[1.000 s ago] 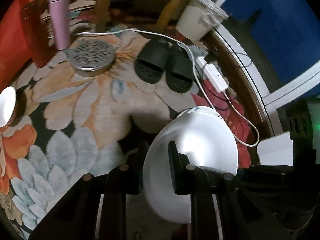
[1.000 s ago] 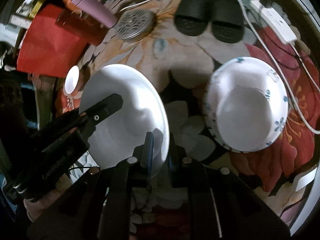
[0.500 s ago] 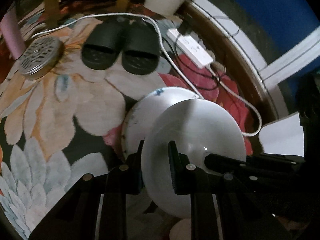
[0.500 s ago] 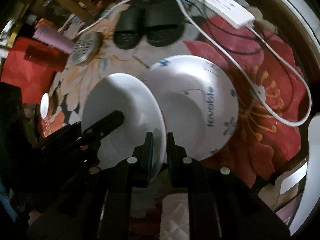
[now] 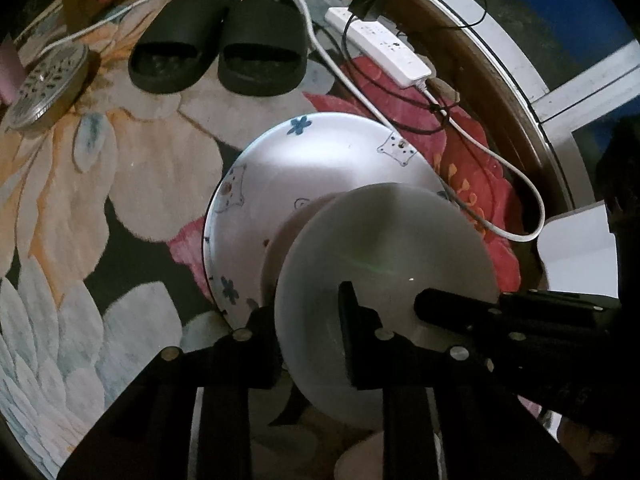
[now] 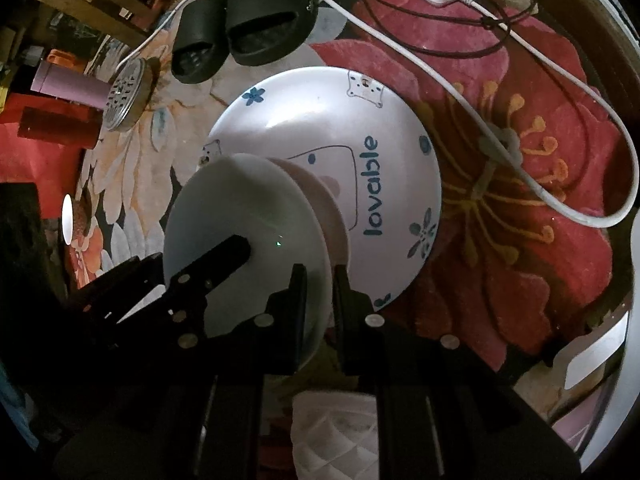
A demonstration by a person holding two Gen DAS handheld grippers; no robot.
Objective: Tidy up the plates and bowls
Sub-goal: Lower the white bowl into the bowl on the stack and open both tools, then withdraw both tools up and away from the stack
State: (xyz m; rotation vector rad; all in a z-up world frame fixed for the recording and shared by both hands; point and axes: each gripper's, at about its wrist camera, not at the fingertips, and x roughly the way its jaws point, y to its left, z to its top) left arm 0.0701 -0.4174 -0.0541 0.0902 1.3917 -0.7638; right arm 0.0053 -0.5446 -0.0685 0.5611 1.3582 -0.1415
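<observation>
A plain white bowl is held tilted by both grippers on its rim. My left gripper is shut on its near rim; my right gripper is shut on the opposite rim. Under it a larger white plate with blue flowers and the word "lovable" lies on the flowered rug; it also shows in the left wrist view. The bowl's foot is over the plate's middle; whether it touches I cannot tell.
Black slippers lie beyond the plate, with a white power strip and cables to the right. A round metal grate, a pink flask and a small white dish are at the left.
Both grippers have carried the white bowl to the right and down, from beside the patterned plate to over its middle. The plate has not moved.
</observation>
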